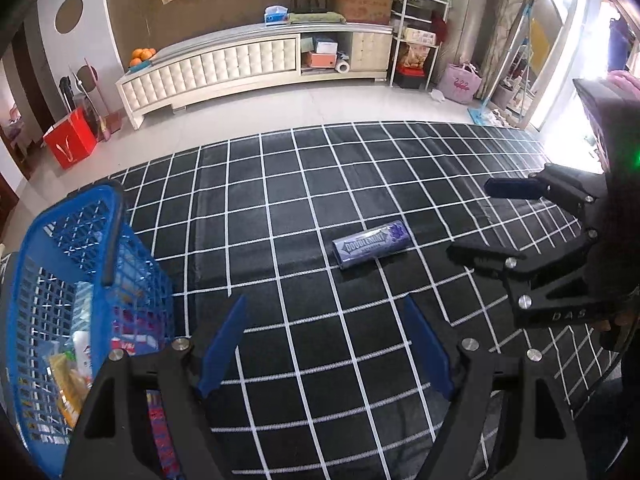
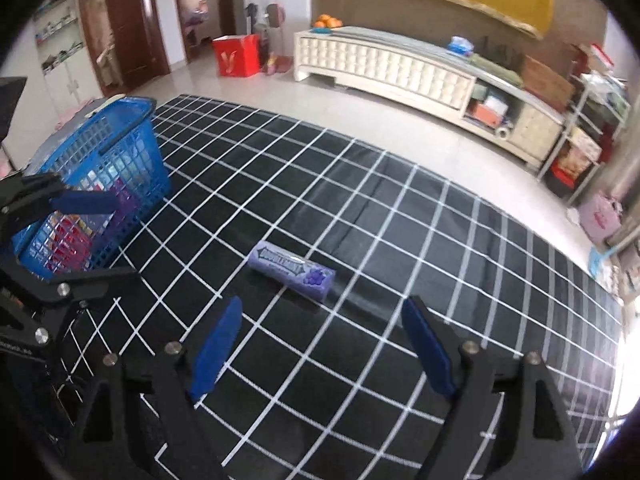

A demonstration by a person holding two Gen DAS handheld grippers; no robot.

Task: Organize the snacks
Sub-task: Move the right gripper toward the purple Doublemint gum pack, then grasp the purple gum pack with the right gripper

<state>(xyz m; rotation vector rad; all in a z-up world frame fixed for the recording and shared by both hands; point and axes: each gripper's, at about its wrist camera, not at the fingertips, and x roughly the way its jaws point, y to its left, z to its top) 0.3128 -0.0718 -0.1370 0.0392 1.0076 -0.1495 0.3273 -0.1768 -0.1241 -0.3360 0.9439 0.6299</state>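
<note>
A purple Doublemint gum pack [image 1: 372,244] [image 2: 292,270] lies flat on the black cloth with white grid lines [image 1: 280,184] [image 2: 420,216]. At the cloth's left stands a blue mesh basket [image 1: 144,264] [image 2: 132,148] holding several snack packets. My left gripper [image 1: 324,344] is open and empty, close to the basket and short of the pack. Seen from the right wrist, the left gripper [image 2: 108,240] hangs in front of the basket. My right gripper [image 2: 322,340] is open and empty just before the pack; in the left wrist view the right gripper [image 1: 476,220] sits to the pack's right.
A long cream cabinet [image 1: 248,64] [image 2: 392,64] runs along the far wall beyond a strip of pale floor. A red bag [image 1: 70,142] [image 2: 236,56] stands on the floor at its left end. A metal shelf rack [image 1: 416,28] and a pink bag [image 1: 460,82] are at the right.
</note>
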